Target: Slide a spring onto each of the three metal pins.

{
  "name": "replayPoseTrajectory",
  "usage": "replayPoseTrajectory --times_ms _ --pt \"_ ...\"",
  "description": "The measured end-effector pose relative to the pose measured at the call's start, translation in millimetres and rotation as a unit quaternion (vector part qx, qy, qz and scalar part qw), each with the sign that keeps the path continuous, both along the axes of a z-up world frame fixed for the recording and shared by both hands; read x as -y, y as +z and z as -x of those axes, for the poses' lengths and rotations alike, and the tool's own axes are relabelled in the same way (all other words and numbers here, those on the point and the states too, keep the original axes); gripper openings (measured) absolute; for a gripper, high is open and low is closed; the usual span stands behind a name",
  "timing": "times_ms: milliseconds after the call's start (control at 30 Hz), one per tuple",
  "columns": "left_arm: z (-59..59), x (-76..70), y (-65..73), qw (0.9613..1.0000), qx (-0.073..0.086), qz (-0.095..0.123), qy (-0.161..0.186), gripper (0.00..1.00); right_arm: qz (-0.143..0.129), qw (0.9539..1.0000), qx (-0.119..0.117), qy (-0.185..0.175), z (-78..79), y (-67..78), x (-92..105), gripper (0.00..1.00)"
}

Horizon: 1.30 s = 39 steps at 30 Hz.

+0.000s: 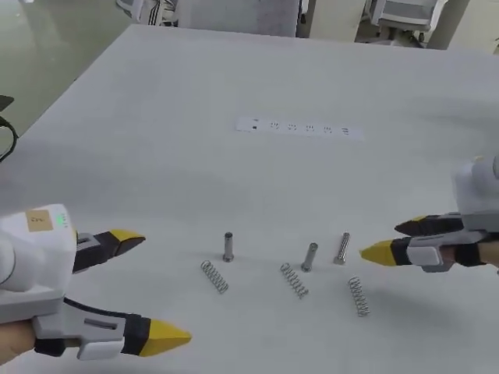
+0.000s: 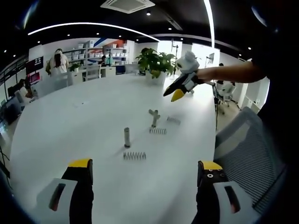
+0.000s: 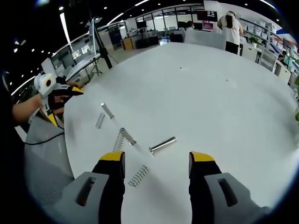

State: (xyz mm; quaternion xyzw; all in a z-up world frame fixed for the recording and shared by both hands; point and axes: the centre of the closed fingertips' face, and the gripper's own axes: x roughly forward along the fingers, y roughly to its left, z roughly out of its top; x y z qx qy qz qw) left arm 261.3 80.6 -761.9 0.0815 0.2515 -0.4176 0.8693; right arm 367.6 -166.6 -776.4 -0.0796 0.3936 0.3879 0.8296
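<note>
Three short metal pins [image 1: 228, 246] [image 1: 309, 255] [image 1: 342, 248] are in a row on the white table, and no spring is on any of them. A spring lies just in front of each pin [image 1: 214, 276] [image 1: 294, 280] [image 1: 358, 296]. My left gripper [image 1: 152, 288] is open at the near left, well short of the left pin [image 2: 126, 137] and its spring [image 2: 134, 155]. My right gripper [image 1: 387, 240] is open just right of the right pin [image 3: 162, 144], with a spring [image 3: 138, 175] near its left jaw. Both grippers hold nothing.
A white power strip [image 1: 299, 127] lies flat in the middle of the table [image 1: 156, 140], beyond the pins. Office chairs [image 1: 398, 15] stand at the far edge. A black cable [image 1: 6, 136] shows at the left edge.
</note>
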Motion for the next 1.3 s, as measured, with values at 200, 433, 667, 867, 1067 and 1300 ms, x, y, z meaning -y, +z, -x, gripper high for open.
replayPoseTrajectory --times_ms 200,433,667,867,1067,1300 --pt "2.0 -3.2 -1.5 1.0000 0.006 -0.004 -0.004 0.97 0.000 0.9998 -0.013 -0.013 -9.0 -5.5 -6.5 0.49" --pt "1.2 -5.6 0.5 0.9999 0.014 0.005 0.001 0.98 0.015 0.9997 -0.020 -0.009 -13.7 -14.1 -12.6 0.48" --pt "1.2 -9.9 -2.0 0.9999 0.006 0.004 0.010 0.95 0.019 0.9987 -0.038 -0.029 -21.4 -18.7 -14.5 0.40" --pt "1.8 -11.3 -4.9 0.9999 0.003 -0.001 0.013 0.93 0.015 0.9943 -0.075 -0.073 -29.6 -24.2 -15.9 0.30" --pt "4.4 -12.0 -7.6 0.9999 -0.002 -0.003 0.012 0.91 0.016 0.9895 -0.106 -0.097 -31.8 -35.8 -19.4 0.23" --pt "5.3 -17.3 -9.9 0.9998 -0.006 -0.006 0.018 0.89 0.030 0.9829 -0.130 -0.127 -37.8 -51.0 -16.8 0.21"
